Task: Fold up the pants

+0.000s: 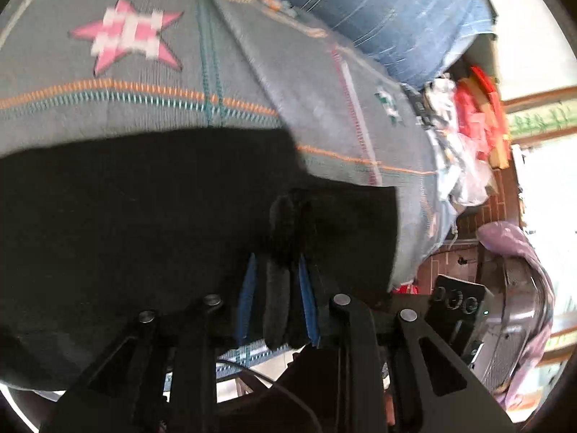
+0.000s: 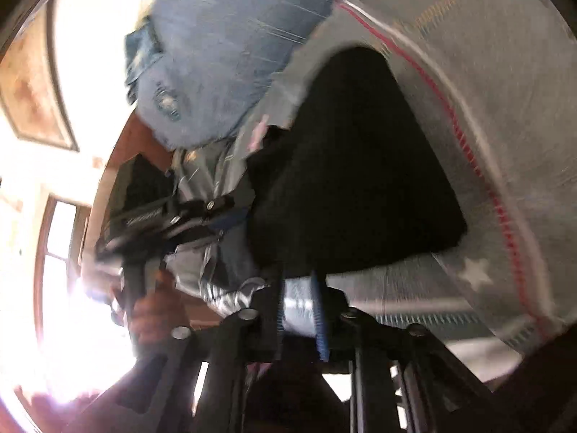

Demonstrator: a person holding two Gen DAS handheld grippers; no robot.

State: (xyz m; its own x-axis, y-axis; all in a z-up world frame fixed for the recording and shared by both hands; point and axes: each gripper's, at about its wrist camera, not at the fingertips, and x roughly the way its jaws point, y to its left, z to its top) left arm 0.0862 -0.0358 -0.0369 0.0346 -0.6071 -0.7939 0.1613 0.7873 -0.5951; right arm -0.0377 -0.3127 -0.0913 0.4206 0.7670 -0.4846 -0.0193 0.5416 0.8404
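Black pants [image 1: 144,234] lie on a grey patterned bedspread [image 1: 252,72]. My left gripper [image 1: 277,258] is shut on a bunched fold of the pants, black cloth squeezed between its blue pads [image 1: 306,299]. In the right wrist view the pants [image 2: 353,166] spread ahead as a dark shape. My right gripper [image 2: 297,278] sits at their near edge with a narrow gap between its fingers; only grey bedspread [image 2: 505,108] shows in that gap. The left gripper [image 2: 230,216] appears at the pants' left edge, held by a hand [image 2: 155,310].
Folded blue jeans [image 1: 378,11] lie at the far side of the bed, also seen as jeans [image 2: 223,54]. Beyond the bed's right edge are red and white clutter [image 1: 476,108], a purple cloth [image 1: 523,252] and a black device [image 1: 458,299]. A bright window [image 2: 72,288] glares.
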